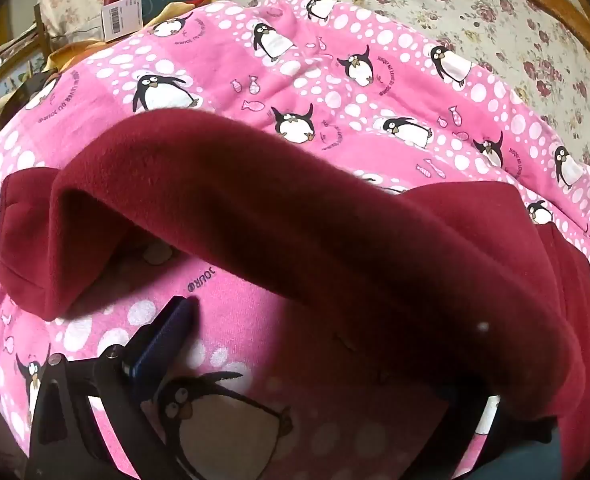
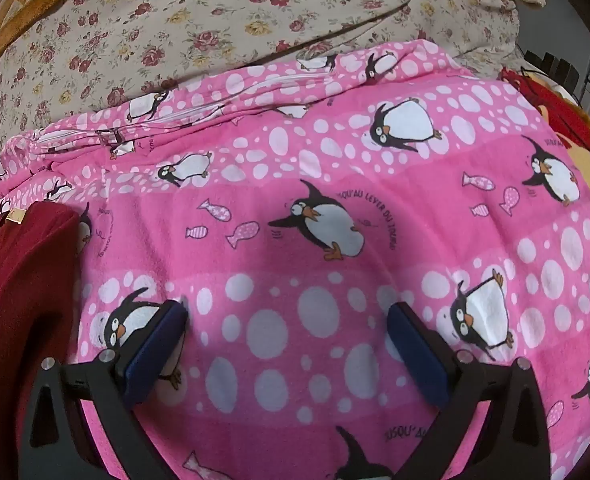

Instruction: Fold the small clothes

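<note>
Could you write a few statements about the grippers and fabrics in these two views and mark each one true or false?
1. The right gripper is open with nothing between its fingers. True.
2. The dark red garment lies on a plain white sheet. False: it lies on the pink penguin blanket.
3. In the right wrist view, the dark red garment sits at the left edge. True.
4. The left gripper is clamped shut on the garment. False: its jaws are wide open; the garment drapes over the right finger, hiding it.
5. The floral bedsheet lies beyond the pink blanket. True.
</note>
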A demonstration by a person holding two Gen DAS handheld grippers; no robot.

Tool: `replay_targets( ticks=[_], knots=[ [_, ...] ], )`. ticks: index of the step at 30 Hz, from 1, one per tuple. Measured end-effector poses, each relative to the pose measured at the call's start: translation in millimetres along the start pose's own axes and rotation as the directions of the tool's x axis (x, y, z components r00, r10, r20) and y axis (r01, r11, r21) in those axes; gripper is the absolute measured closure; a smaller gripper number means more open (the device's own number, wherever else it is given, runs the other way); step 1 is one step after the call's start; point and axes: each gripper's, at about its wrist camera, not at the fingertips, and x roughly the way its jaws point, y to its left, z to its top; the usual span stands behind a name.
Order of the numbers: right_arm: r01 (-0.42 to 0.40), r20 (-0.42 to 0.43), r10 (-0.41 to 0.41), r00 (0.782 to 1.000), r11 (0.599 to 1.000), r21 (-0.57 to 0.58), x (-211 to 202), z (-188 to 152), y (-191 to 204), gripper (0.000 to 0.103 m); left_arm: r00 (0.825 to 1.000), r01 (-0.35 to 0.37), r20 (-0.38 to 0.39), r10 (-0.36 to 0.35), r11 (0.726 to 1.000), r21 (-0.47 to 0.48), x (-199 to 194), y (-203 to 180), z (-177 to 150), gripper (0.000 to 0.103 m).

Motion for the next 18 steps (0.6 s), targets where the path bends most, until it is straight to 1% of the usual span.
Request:
replay_targets(
  ticks=[6,7,11,13,15,16,18],
  knots=[
    [0.0,0.001,0.0,1.0,1.0,0.0,0.0,0.0,0.0,0.0,1.0,-0.003,0.001,0.003,1.0,0.001,-0.3,6.6,0.6,0.016],
    [0.0,0.001,0.0,1.0,1.0,0.0,0.0,0.0,0.0,0.0,1.0,-0.014,0.0,0.014,1.0,0.009,0.0,-0.5,0.3,0.016],
    [0.0,0.001,0.0,1.0,1.0,0.0,0.0,0.0,0.0,0.0,1.0,-0.01,-0.008,0.01,1.0,0.006,1.0,-1.0,0.7,0.016],
    [0.0,0.001,0.0,1.0,1.0,0.0,0.0,0.0,0.0,0.0,0.999,-0.016,-0.034,0.016,1.0,0.002,-0.9,0.5,1.8,0.016],
    [0.0,0.001,0.0,1.0,1.0,0.0,0.0,0.0,0.0,0.0,0.997,-0.011,-0.077,0.013,1.0,0.027,-5.4,-0.3,0.7,0.016],
    [0.001,0.002,-0.001,1.0,1.0,0.002,0.0,0.0,0.1,0.0,0.996,-0.006,-0.094,0.008,1.0,0.021,-7.7,0.1,-1.4,0.016],
    [0.011,0.0,-0.011,1.0,1.0,-0.005,0.4,0.3,2.1,0.0,0.993,-0.001,-0.115,0.005,0.999,0.035,-16.5,-1.1,-5.8,0.021]
  ],
)
